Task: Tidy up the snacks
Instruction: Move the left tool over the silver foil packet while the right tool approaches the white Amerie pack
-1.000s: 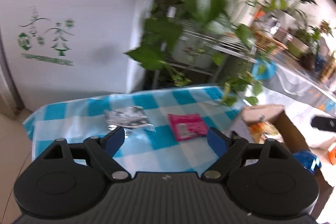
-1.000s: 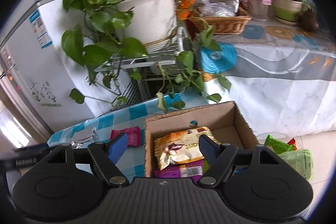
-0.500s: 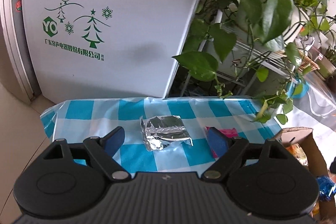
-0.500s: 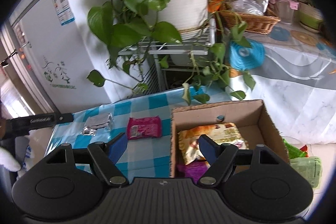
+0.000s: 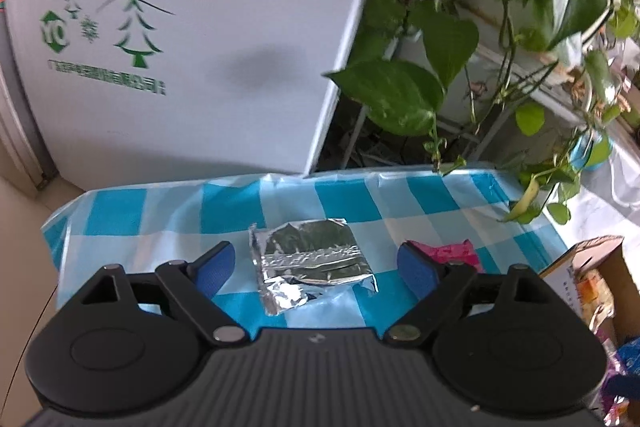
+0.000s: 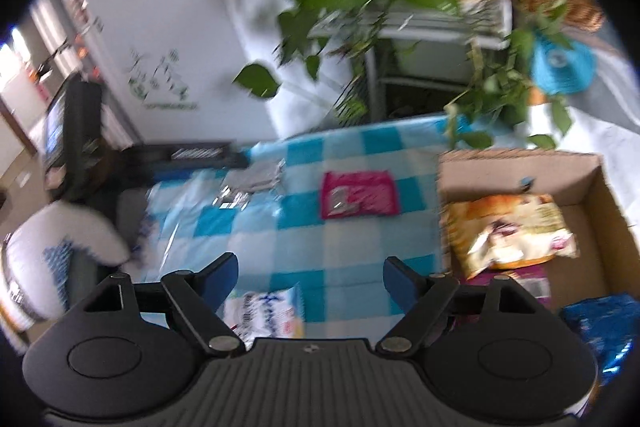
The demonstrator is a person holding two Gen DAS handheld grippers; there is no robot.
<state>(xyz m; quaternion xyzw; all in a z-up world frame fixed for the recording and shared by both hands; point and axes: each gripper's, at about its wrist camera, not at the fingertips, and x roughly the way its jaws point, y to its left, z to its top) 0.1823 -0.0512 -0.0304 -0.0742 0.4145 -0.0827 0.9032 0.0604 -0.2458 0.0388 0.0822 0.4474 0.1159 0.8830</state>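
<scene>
A silver foil snack packet point(image 5: 310, 263) lies on the blue-and-white checked tablecloth point(image 5: 168, 215). My left gripper point(image 5: 316, 267) hovers over it, jaws opening, the packet framed between the blue fingers without touching them. A pink snack packet point(image 5: 448, 253) lies to its right, also seen as the pink packet point(image 6: 360, 193) in the right wrist view. My right gripper point(image 6: 310, 277) is above the cloth point(image 6: 328, 251), jaws opening and empty. A white-and-blue packet point(image 6: 266, 313) lies just below it. The cardboard box point(image 6: 600, 187) on the right holds an orange-and-white bag point(image 6: 508, 229).
A white refrigerator point(image 5: 192, 39) stands behind the table, with a leafy potted plant point(image 5: 460, 39) on a metal rack to its right. A person's white-gloved hand point(image 6: 60, 247) holds the left gripper at the left of the right wrist view. A blue packet point(image 6: 600, 331) lies beside the box.
Both grippers moved left and down toward the table. The foil packet now sits centred between the left fingers. The right view swung from the box toward the pink packet, and both jaws widened.
</scene>
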